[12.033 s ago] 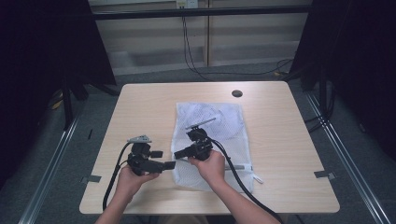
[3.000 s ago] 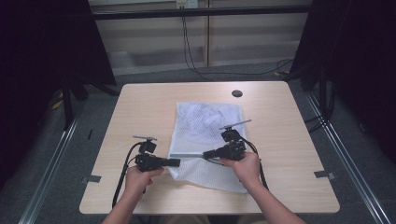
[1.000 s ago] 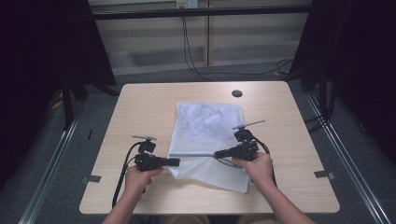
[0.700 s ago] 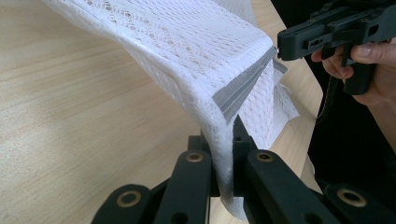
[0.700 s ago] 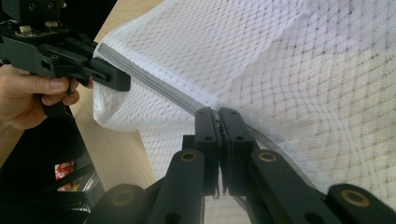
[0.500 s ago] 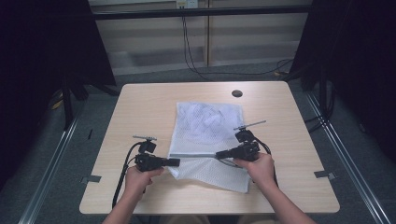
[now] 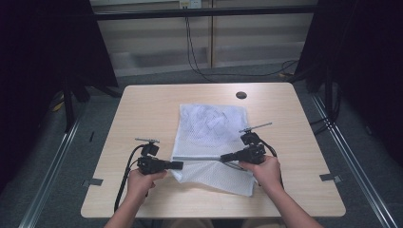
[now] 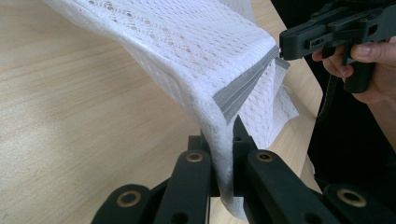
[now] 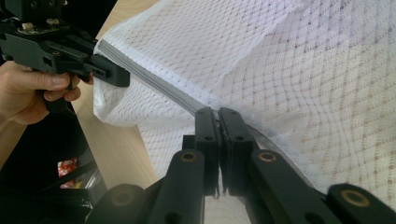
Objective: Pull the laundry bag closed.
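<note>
Gripper left [image 7: 178, 165] clamps the white mesh bag [image 7: 209, 128] at its grey zipper edge [image 7: 197, 158] while our right gripper [image 7: 224, 157] pinches that same edge farther right, the bag lying mid-surface [image 7: 142, 109] with bare wood open left, right and far.

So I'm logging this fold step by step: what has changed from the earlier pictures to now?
The right gripper has moved from the middle of the white mesh bag out along its grey zipper band toward the right edge, stretching the band taut. It is clamped on the band there. The left gripper has kept its grip at the band's left end, and the bag's far half has stayed flat on the table.
</note>
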Demonstrator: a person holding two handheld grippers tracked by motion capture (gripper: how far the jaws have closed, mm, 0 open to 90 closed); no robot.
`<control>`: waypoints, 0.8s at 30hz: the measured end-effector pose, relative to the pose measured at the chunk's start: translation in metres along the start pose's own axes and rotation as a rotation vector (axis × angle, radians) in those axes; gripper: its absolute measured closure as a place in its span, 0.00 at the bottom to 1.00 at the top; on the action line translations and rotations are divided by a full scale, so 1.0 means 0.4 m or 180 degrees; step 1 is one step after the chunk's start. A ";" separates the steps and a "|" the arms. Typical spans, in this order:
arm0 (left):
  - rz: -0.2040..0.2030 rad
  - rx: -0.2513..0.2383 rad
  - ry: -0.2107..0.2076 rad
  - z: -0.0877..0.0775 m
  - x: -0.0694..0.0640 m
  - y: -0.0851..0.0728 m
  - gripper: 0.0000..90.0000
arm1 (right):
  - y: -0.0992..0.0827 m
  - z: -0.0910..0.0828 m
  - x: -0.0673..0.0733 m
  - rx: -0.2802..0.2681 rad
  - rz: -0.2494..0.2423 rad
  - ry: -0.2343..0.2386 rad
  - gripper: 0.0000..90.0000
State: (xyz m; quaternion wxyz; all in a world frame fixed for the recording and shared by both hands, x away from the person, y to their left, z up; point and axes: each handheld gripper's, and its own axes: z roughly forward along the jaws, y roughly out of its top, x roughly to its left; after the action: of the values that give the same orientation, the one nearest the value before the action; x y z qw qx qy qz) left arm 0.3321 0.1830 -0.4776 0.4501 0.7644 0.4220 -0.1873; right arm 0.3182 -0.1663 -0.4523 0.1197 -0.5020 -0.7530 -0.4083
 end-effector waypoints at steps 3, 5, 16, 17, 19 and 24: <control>0.0011 0.0002 0.0011 0.000 -0.001 0.000 1.00 | -0.001 -0.002 0.000 -0.0006 -0.0003 0.0011 0.97; 0.0013 -0.0001 0.0023 0.000 -0.001 0.000 1.00 | -0.002 -0.002 0.000 -0.0012 -0.0002 0.0013 0.97; 0.0008 -0.0023 0.0037 -0.003 -0.001 0.000 1.00 | -0.008 -0.021 -0.013 -0.0043 0.0008 -0.0031 0.97; -0.0031 -0.0038 0.0013 -0.001 -0.004 0.000 1.00 | -0.008 -0.023 -0.014 -0.0045 0.0019 -0.0046 0.97; -0.0014 -0.0021 0.0013 0.000 -0.004 0.000 1.00 | -0.010 -0.026 -0.015 -0.0044 0.0017 -0.0045 0.97; -0.0004 -0.0021 0.0023 -0.001 -0.003 0.000 1.00 | -0.011 -0.029 -0.017 -0.0048 0.0016 -0.0033 0.97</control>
State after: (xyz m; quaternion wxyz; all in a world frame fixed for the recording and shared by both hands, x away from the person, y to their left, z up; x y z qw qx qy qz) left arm 0.3314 0.1827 -0.4768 0.4510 0.7633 0.4247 -0.1834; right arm 0.3149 -0.1799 -0.4512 0.1130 -0.5069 -0.7492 -0.4110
